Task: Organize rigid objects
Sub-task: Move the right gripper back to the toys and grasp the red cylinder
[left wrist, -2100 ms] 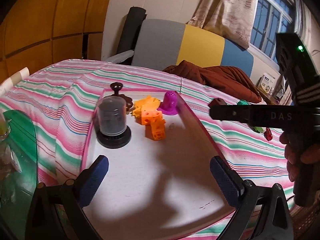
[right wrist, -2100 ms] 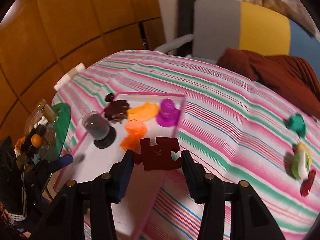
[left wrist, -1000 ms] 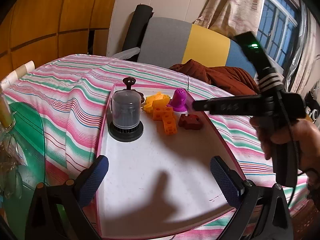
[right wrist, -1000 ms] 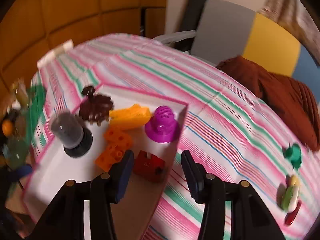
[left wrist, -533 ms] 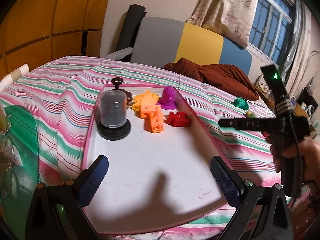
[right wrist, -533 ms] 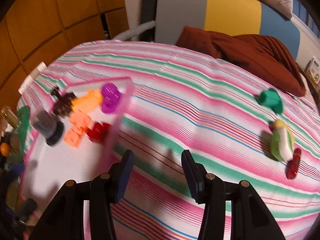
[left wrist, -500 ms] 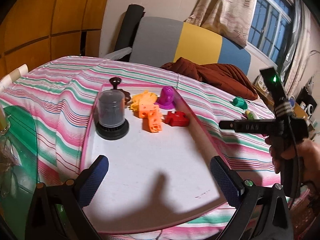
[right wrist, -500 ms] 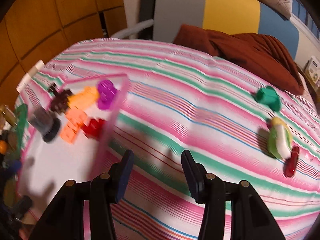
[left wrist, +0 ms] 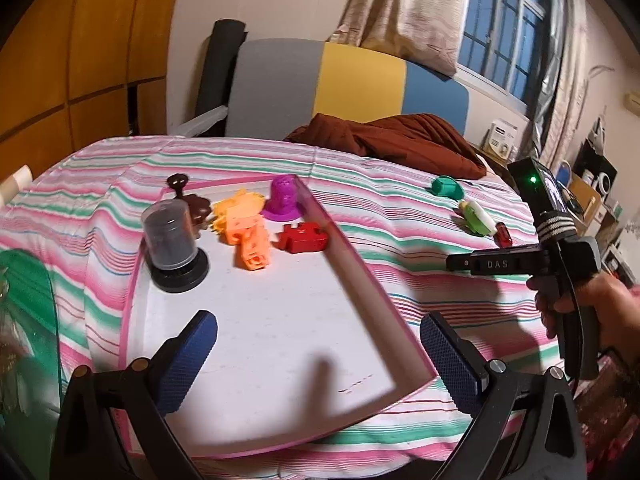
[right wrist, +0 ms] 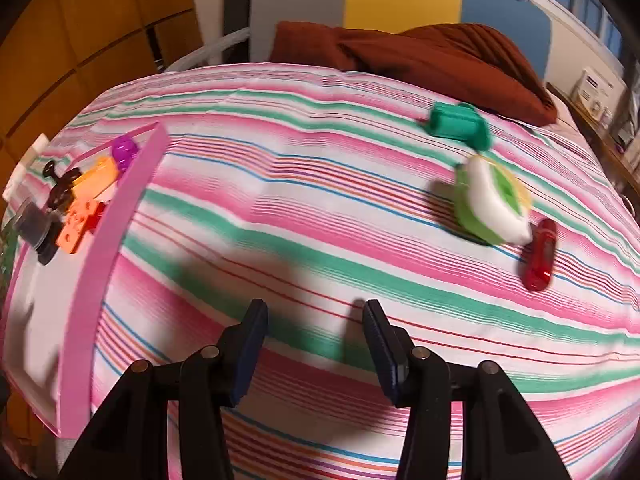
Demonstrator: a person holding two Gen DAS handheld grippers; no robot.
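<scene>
A pink-rimmed white tray (left wrist: 352, 256) (right wrist: 120, 216) lies on the striped cloth. In it are a red puzzle piece (left wrist: 302, 238), orange blocks (left wrist: 248, 240), a purple toy (left wrist: 282, 198), a yellow piece (left wrist: 240, 202), a brown piece (left wrist: 192, 204) and a dark domed jar (left wrist: 172, 244). My left gripper (left wrist: 318, 344) hangs open over the tray's near end, empty. My right gripper (right wrist: 316, 320) is open and empty over bare cloth to the right of the tray. Ahead of it lie a green-and-white toy (right wrist: 490, 204), a red capsule (right wrist: 540, 254) and a teal piece (right wrist: 458, 124).
A brown blanket (right wrist: 420, 60) lies at the bed's far side, before a grey, yellow and blue headboard (left wrist: 340, 84). A green glass surface (left wrist: 24, 320) with clutter stands left of the bed. A hand (left wrist: 588, 300) holds the right gripper's handle.
The right gripper let go of the red puzzle piece in the tray, then swung right over the cloth toward the loose toys. The left gripper shifted a little over the tray.
</scene>
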